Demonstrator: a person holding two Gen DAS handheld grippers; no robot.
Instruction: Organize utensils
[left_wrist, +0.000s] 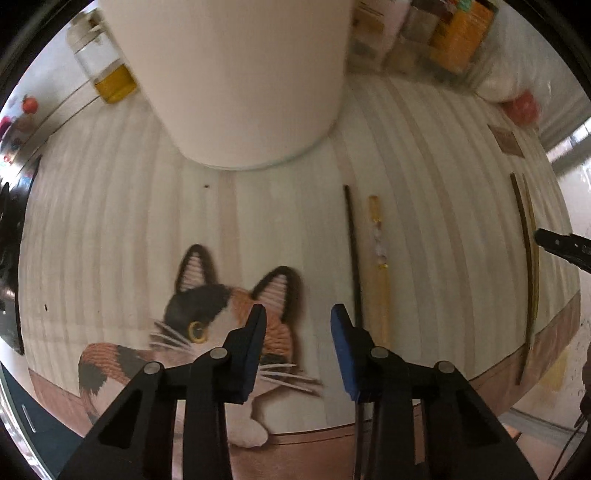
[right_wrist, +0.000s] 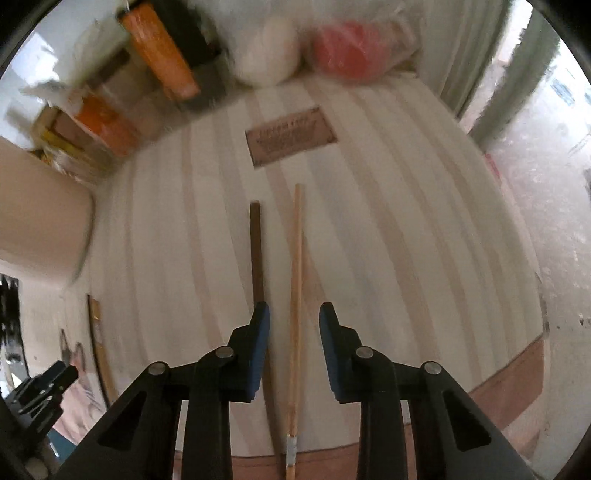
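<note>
The big cup (left_wrist: 236, 74) stands on the mat (left_wrist: 110, 221) at 12 o'clock in the left view. A bottle (left_wrist: 105, 62) stands at 10 o'clock, behind the cup. Two sticks (left_wrist: 369, 258) lie side by side at 2 o'clock. Two more sticks (right_wrist: 277, 277) lie on the mat in the right view, running from 6 toward 12 o'clock. Boxes (right_wrist: 147, 74) sit at 11 o'clock, at the back of the mat.

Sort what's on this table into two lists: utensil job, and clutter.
Job: dark chopstick, yellow chopstick, brown chopstick, light wooden chopstick, white holder, right gripper with open jaws astride the light wooden chopstick.

Clutter: oil bottle, orange boxes, red bag, cat placemat.
</note>
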